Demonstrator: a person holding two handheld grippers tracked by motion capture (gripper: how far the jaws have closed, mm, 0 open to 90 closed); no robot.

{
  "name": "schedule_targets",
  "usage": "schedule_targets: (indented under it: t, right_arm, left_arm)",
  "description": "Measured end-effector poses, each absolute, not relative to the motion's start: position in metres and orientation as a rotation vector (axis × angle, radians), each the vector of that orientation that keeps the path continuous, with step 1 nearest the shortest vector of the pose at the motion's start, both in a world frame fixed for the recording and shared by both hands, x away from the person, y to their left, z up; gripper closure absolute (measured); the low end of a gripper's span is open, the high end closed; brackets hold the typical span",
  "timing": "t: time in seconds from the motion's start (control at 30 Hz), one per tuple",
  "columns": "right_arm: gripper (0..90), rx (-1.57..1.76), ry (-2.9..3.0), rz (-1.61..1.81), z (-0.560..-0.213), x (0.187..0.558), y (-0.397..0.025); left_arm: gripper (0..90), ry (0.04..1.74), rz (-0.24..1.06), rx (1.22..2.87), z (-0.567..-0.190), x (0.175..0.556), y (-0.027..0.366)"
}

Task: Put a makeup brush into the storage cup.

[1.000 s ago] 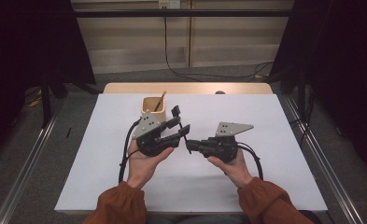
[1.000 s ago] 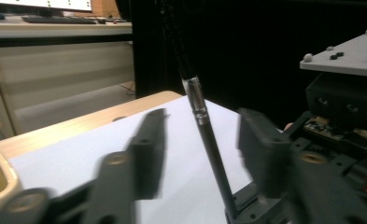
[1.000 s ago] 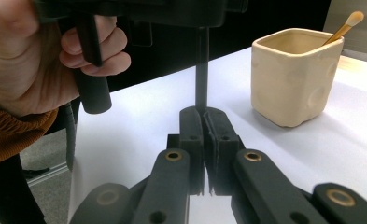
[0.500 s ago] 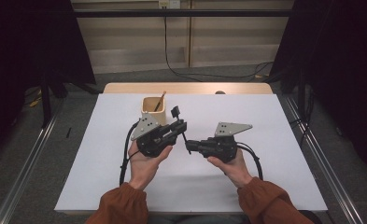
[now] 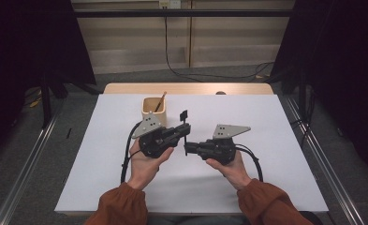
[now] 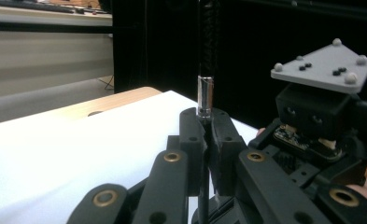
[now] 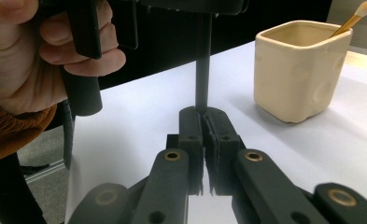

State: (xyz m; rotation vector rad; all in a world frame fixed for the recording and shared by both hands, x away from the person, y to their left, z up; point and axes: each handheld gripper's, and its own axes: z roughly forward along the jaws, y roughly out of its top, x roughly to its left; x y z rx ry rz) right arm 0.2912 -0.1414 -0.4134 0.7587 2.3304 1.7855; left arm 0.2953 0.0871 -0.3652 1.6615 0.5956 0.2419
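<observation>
A slim black brush (image 5: 185, 132) stands upright between the two claws above the middle of the white surface (image 5: 275, 140), its flat dark head at the top. In the left gripper view the left claw (image 6: 205, 122) is clenched on the brush's dark handle just below a silver ferrule (image 6: 204, 97), the black bristle part rising out of frame above. In the right gripper view the right claw (image 7: 204, 119) is likewise clenched on the same thin shaft, which runs up toward the other gripper held in the person's left hand (image 7: 27, 56).

From the high view, the left claw (image 5: 183, 129) and right claw (image 5: 188, 149) meet tip to tip, close together, with the person's right hand (image 5: 231, 168) under its gripper. A cream square cup (image 5: 153, 110) stands just behind the left gripper, holding a wooden-handled brush (image 5: 161, 101) that leans toward the far right. Wide bare white lies to the right and left of the hands and toward the near edge; the wooden far edge (image 5: 186, 88) is well apart.
</observation>
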Motion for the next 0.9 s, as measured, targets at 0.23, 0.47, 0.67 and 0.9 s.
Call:
schedule_targets:
  t: [0.23,0.47,0.67,0.9]
  right_arm:
    - [86.0,0.756,2.328,1.795,-0.413,0.2908,-0.1419]
    - [82.1,0.752,2.333,1.804,-0.4124,0.291,-0.1425]
    - [71.9,0.761,2.333,1.808,-0.412,0.2909,-0.1425]
    - [56.1,0.79,2.327,1.808,-0.4117,0.2914,-0.1429]
  left_arm:
    - [85.8,0.587,0.238,1.662,-0.3643,0.2953,0.0874]
    - [85.7,0.579,0.224,1.67,-0.3656,0.2946,0.0839]
    - [85.7,0.573,0.22,1.677,-0.3661,0.2941,0.0824]
    - [85.8,0.58,0.221,1.673,-0.3659,0.2947,0.0838]
